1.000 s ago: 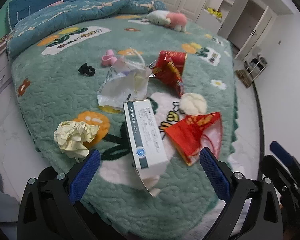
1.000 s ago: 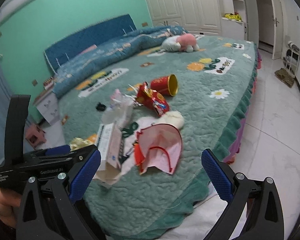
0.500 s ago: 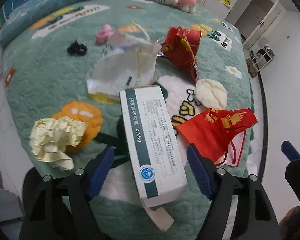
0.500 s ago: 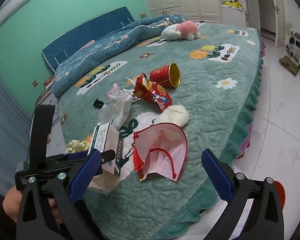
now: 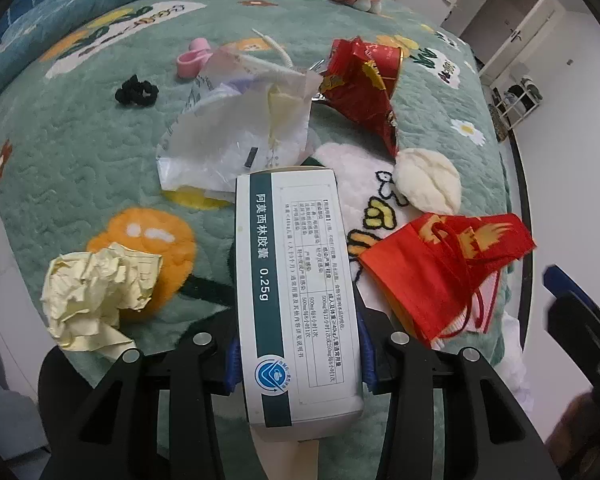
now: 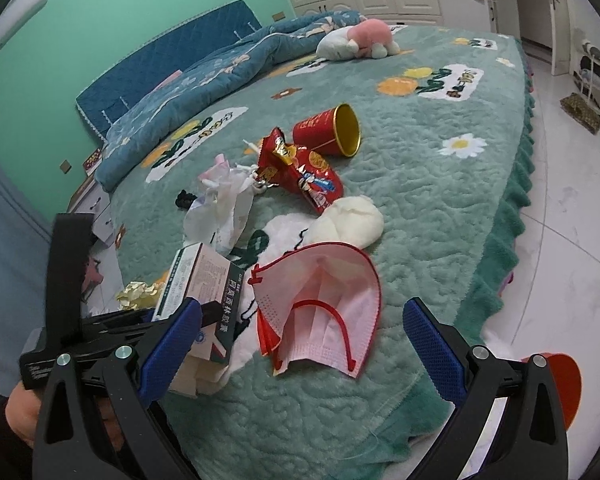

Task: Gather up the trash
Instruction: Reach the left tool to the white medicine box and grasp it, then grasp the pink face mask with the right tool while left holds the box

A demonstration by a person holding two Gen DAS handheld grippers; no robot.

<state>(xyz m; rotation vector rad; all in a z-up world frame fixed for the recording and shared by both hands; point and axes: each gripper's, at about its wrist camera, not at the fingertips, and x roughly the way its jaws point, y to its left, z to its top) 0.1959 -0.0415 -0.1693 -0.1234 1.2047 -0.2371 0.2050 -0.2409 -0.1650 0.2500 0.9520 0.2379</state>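
Observation:
A white-and-green medicine box [image 5: 296,280] lies on the green bedspread [image 5: 60,152]. My left gripper [image 5: 299,356] has its jaws closing on the box's near end, and both blue pads touch its sides. Right of the box lies a red face mask [image 6: 324,296] with its pink lining up. My right gripper [image 6: 302,320] hangs open just above and in front of the mask, holding nothing. A crumpled yellow paper [image 5: 96,284] sits left of the box.
Farther back lie a white plastic bag [image 5: 236,140], a red snack packet [image 6: 300,176], a red paper cup [image 6: 332,130], a white wad [image 6: 352,220] and a black hair tie [image 5: 136,92]. A plush toy [image 6: 356,40] rests far off. An orange-red container [image 6: 560,380] stands on the floor by the bed's edge.
My left gripper came down over the medicine box and its jaws narrowed from wide open until the pads met the box's sides. My right gripper moved lower and closer to the red mask.

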